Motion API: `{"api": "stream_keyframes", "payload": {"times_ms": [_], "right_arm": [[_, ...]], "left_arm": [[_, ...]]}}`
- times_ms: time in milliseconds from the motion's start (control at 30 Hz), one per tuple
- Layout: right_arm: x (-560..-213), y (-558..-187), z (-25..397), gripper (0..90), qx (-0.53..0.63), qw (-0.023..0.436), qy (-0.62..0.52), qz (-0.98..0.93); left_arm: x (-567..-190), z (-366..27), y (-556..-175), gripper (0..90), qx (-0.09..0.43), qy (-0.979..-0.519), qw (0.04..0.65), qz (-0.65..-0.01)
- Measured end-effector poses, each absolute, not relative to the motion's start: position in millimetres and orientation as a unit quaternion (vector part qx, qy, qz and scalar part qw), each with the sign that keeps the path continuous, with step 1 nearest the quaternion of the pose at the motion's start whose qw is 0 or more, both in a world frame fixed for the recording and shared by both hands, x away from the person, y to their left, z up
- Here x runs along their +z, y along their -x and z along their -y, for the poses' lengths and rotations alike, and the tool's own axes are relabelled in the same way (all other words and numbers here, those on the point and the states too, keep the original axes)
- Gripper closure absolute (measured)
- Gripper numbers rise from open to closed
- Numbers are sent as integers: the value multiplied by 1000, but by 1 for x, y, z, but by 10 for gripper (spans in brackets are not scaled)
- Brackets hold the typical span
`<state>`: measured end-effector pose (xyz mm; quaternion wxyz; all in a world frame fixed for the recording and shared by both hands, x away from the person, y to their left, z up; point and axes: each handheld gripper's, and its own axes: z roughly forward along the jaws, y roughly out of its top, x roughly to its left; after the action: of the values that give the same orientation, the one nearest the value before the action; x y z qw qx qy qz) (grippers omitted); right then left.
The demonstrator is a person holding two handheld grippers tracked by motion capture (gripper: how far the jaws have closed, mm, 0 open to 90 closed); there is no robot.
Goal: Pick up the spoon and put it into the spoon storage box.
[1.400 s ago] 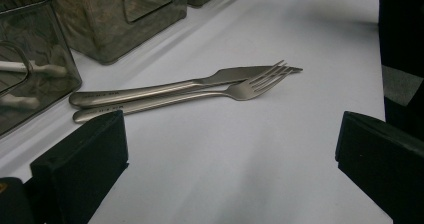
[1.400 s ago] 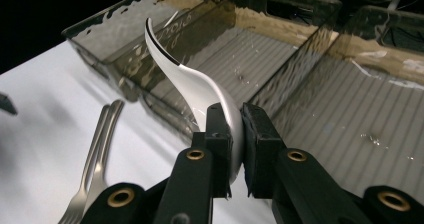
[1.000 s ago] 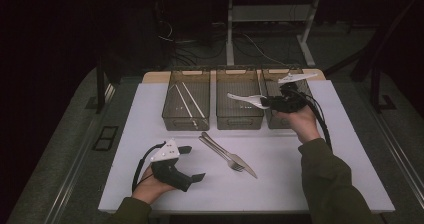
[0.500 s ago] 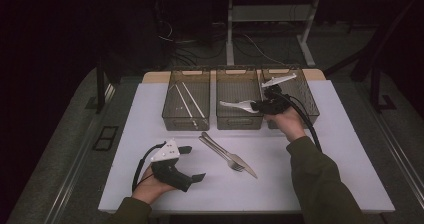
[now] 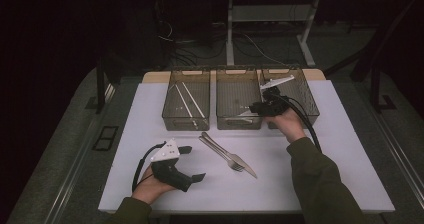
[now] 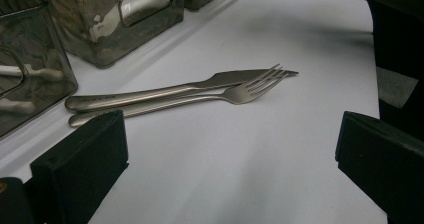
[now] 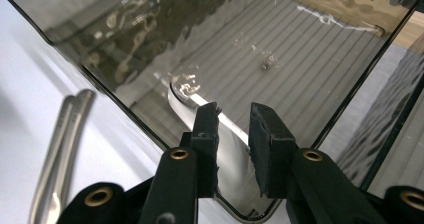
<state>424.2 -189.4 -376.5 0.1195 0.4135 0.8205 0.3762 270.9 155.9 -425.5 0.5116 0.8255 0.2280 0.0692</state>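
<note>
Right gripper (image 7: 234,129) jaws stand narrow, a thin white plastic spoon (image 7: 187,101) between them over the middle smoked-plastic bin (image 5: 239,121). Judged light, slippery, slightly bendy; best pinched mid-handle.

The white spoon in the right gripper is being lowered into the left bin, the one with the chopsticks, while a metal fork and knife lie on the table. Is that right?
Not quite. The high view shows the right gripper holding the white spoon over the middle bin, not the left bin with the chopsticks. The metal fork and knife do lie on the table.
</note>
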Motion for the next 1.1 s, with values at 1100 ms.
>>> {"api": "stream_keyframes", "payload": {"times_ms": [1100], "right_arm": [[-368,-346,252,399,453,93,-392,-795]], "left_arm": [[-425,-155,-271,0,71,-829,507,-226]]}}
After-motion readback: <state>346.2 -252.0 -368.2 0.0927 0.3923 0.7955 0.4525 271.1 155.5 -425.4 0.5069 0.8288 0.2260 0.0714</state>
